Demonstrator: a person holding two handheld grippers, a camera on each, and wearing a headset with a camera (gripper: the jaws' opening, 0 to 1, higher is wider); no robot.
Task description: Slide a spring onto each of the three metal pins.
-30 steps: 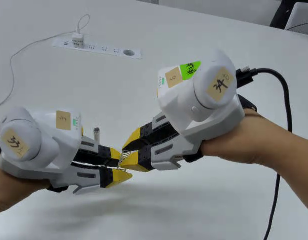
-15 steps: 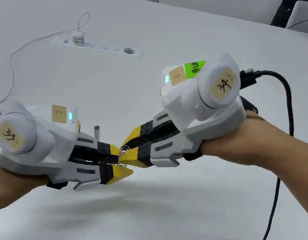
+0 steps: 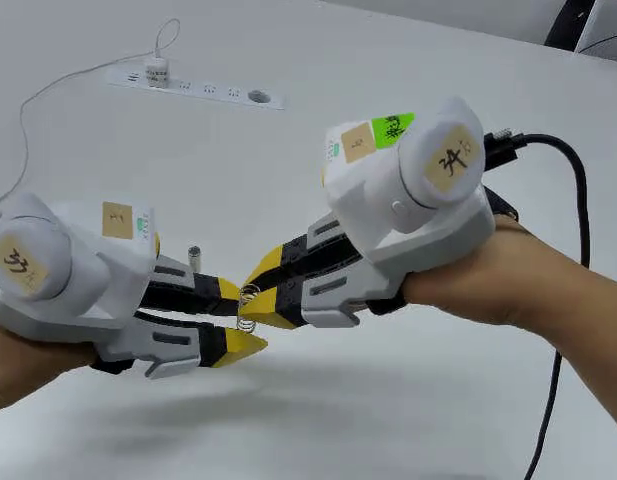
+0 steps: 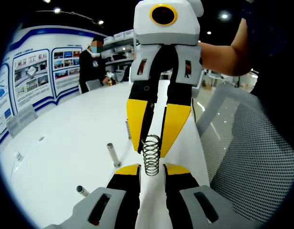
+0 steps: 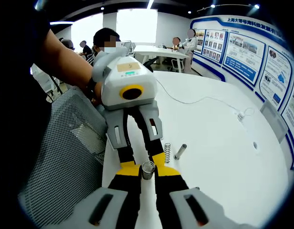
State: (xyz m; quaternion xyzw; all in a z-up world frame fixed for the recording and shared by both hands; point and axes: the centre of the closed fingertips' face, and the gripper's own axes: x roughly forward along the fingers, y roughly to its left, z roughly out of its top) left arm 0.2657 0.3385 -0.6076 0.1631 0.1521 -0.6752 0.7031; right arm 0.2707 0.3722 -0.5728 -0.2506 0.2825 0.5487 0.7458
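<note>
Caught mid-air over the white table (image 3: pixel 408 60). Got the right gripper (image 5: pixel 147 170) clamped on a spring (image 4: pixel 151 153), seen end-on in the right gripper view, snug between both yellow tips. So, long axis running straight out along those jaws, and in the head view close to upright with a slight lean.

Got the left gripper (image 3: pixel 248 320) sitting tip to tip with it from the left, straddling the spring's lower end. Squeezing or just flanking? Can't tell from these shots, so not guessing.

Now for the key bit. Spotted the nearest pin (image 3: pixel 194 258) standing upright on the table, just left of the spring and a little farther away, right beside the left gripper's far jaw. Also a second pin (image 4: pixel 82 191) further left on that same far side; hard to call upright or leaning. Plus a spare spring (image 5: pixel 167 152) resting on the table beside a pin in the right gripper view.

Best guess at the next move: carry the spring a short hop left and far, park its open end over the pin's top, take out the lean to match the upright pin, then lower straight down. Closer to the left gripper, but looks like the right one's job. Seeing no spring on any visible pin yet, so probably early days.
</note>
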